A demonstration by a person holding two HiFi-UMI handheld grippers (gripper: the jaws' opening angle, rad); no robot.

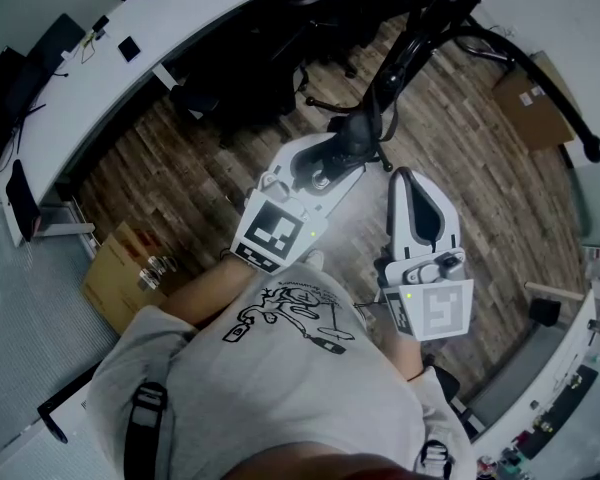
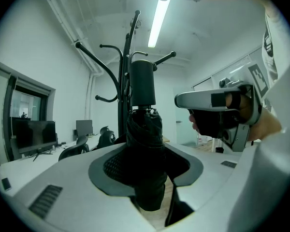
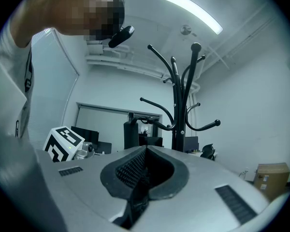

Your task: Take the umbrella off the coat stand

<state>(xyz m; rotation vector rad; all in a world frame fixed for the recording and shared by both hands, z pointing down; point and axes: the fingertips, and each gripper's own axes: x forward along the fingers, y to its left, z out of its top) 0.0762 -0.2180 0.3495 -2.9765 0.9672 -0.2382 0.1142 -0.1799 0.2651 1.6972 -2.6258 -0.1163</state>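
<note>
Umbrella (image 2: 144, 129), black, folded, clamped in left gripper (image 2: 146, 177)

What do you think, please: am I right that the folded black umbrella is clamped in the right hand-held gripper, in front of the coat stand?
Not quite. The folded black umbrella is clamped in the left hand-held gripper, in front of the coat stand. The left gripper view shows it between those jaws. The right hand-held gripper has its jaws together on nothing.
</note>
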